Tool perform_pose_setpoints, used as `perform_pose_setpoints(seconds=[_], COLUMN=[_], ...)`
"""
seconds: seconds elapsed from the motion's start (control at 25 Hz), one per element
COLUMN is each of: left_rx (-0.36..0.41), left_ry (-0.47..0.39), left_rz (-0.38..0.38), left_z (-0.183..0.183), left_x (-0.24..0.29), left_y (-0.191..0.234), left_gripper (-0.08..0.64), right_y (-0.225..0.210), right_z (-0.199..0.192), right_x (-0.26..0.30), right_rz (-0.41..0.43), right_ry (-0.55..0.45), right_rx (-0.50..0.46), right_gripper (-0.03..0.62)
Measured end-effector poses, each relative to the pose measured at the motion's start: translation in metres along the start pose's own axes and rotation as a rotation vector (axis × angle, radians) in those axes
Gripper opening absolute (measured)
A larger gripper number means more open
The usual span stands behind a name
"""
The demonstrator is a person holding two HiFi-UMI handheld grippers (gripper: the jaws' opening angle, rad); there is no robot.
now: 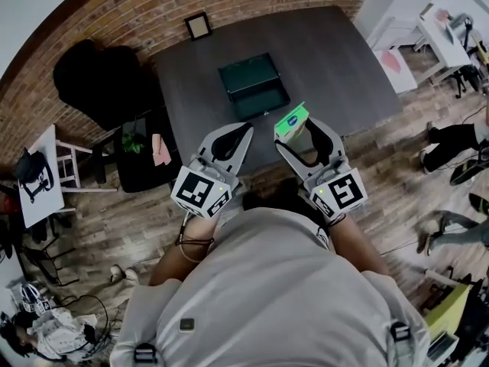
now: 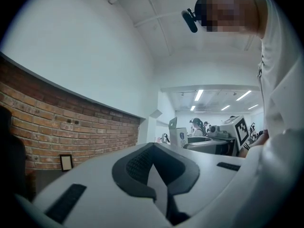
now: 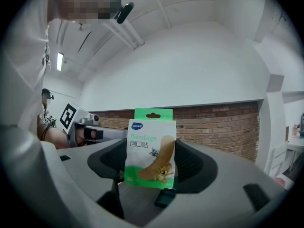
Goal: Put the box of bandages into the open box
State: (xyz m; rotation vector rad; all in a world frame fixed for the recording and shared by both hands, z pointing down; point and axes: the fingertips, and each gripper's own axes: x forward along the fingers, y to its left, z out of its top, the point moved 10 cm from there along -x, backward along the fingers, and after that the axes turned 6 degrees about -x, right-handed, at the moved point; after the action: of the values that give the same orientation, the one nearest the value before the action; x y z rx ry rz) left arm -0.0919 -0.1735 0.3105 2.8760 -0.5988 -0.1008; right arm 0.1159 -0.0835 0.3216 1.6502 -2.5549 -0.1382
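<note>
A: Closest in: right gripper [image 1: 298, 132], fingers [image 3: 197, 165] clamped low on the bandage box [image 3: 150, 147]. Most of the pack stands up above them. Left gripper [image 1: 231, 139] is beside it, fingers together, nothing in them.

B: Where are we over the desk [image 1: 336, 60]?

A: Both grippers hang about over its near edge. The open box [image 1: 253, 83] sits further in, mid-desk, well apart from the bandage box. We see nothing in it.

B: Risks?

A: Grip first. We're pinching a light card pack near its bottom, so a quick swing forward could pivot it in the fingers or let it slip. If it slips here, it likely goes off the edge to the floor [image 1: 114, 220].

B: And at the far end?

A: The open box looks light and nothing holds it. If we come in low, we clip its near wall and shove it toward the frame [image 1: 198, 26] at the back. If we release high or tilted, the pack could land on the rim and tip out.

B: So we go slow, clear the wall and let go low inside. The left gripper could steady it.
</note>
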Motion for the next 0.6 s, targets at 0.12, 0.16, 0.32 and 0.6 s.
perform_pose_setpoints(seconds=[0.12, 0.16, 0.32, 0.6], left_rx=[-0.008, -0.007, -0.014, -0.038], left_ry=[0.007, 0.008, 0.008, 0.023], left_rz=[0.030, 0.042, 0.100, 0.220], left_z=[-0.001, -0.002, -0.004, -0.011], left_x=[0.005, 0.007, 0.017, 0.052], left_y=[0.014, 0.020, 0.044, 0.083], left_gripper=[0.015, 0.015, 0.015, 0.015], right_y=[-0.011, -0.015, -0.035, -0.084], right_z=[-0.004, -0.006, -0.013, -0.028], right_x=[0.019, 0.026, 0.060, 0.120], right_rz=[0.030, 0.043, 0.097, 0.225], right_ry=[0.004, 0.005, 0.007, 0.037], right_rx=[0.001, 0.002, 0.007, -0.044], right_gripper=[0.308, 0.308, 0.308, 0.308])
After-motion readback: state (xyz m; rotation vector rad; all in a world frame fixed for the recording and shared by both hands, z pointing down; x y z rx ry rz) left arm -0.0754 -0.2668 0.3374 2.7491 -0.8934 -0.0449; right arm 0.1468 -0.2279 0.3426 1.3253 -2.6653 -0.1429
